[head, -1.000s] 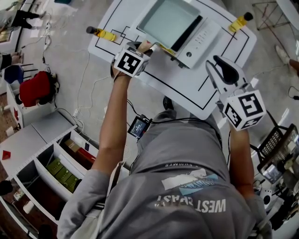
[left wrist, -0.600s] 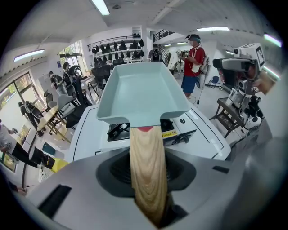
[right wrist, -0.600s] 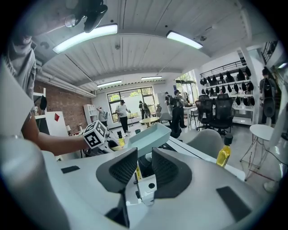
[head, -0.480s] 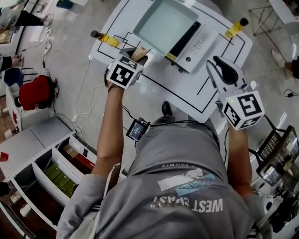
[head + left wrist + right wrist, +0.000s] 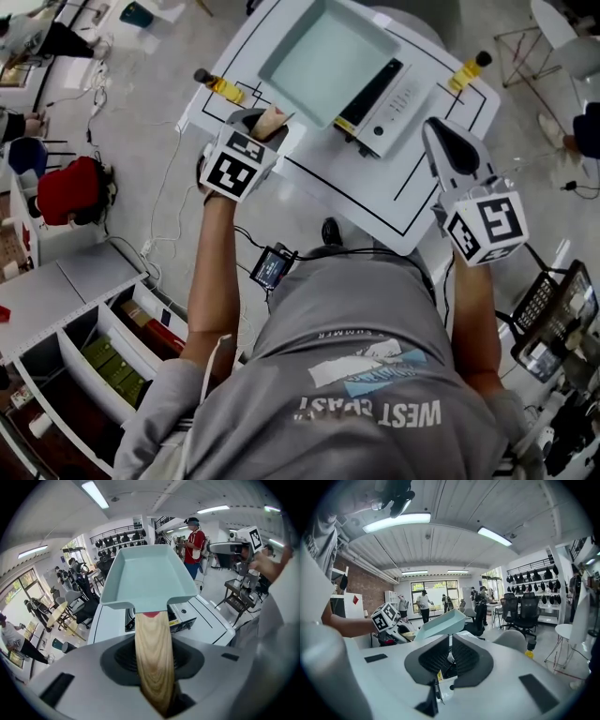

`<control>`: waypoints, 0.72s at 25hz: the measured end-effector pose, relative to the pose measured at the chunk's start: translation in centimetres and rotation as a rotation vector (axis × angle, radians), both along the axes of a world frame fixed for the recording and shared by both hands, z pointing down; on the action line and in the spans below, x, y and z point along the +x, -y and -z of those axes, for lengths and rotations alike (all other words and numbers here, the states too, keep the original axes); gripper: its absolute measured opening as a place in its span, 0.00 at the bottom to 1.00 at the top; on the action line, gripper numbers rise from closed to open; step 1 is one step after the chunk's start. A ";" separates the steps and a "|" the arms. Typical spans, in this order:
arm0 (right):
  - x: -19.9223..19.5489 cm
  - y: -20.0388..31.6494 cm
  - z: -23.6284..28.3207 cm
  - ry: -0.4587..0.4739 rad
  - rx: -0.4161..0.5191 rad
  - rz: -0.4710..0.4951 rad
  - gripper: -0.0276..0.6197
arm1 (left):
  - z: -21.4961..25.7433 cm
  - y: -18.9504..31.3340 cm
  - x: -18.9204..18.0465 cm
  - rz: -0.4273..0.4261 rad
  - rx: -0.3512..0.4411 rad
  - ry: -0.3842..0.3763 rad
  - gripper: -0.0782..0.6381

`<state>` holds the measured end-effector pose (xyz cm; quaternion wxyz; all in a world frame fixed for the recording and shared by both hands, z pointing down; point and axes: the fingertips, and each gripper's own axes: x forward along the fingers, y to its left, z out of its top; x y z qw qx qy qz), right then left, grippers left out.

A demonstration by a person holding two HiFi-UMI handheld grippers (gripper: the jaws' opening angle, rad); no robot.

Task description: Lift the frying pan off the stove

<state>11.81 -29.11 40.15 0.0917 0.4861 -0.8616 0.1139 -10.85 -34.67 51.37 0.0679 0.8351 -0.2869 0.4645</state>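
Note:
A square pale-teal frying pan point(image 5: 323, 61) with a wooden handle point(image 5: 272, 120) hangs tilted above the white stove point(image 5: 398, 89). My left gripper point(image 5: 265, 127) is shut on that handle. In the left gripper view the handle point(image 5: 152, 653) runs out from between the jaws to the pan point(image 5: 147, 578), with the stove point(image 5: 187, 616) below it. My right gripper point(image 5: 441, 129) hovers at the table's right side. Its jaws have just been closing and stand nearly together with nothing between them point(image 5: 449, 656). The right gripper view shows the pan point(image 5: 440, 623) ahead on the left.
The stove sits on a white table point(image 5: 412, 187) marked with black lines. Two yellow bottles point(image 5: 220, 86) point(image 5: 466, 67) stand near its left and right corners. Open shelves point(image 5: 84, 347) and a red seat point(image 5: 70, 187) lie left on the floor; a wire rack point(image 5: 553, 300) stands at the right.
The left gripper has risen with the pan, which now stands clear above the stove. The right gripper rose a little and its jaws closed from wide apart.

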 end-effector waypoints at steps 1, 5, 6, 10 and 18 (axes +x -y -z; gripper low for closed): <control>-0.1 0.0 0.4 -0.002 0.010 -0.002 0.08 | 0.4 -0.2 -0.1 -0.002 0.003 0.001 0.29; -0.2 -0.1 1.8 -0.015 0.063 -0.011 0.06 | 2.0 -0.8 -0.6 -0.008 0.027 0.015 0.29; -0.3 -0.1 2.2 -0.018 0.074 -0.014 0.06 | 2.3 -1.0 -0.8 -0.008 0.034 0.014 0.29; -0.4 -0.4 3.2 -0.025 0.104 -0.026 0.06 | 3.5 -1.5 -1.4 0.000 0.048 0.000 0.29; -1.0 -1.2 4.7 -0.036 0.152 -0.040 0.06 | 5.3 -2.3 -3.0 0.019 0.084 -0.001 0.29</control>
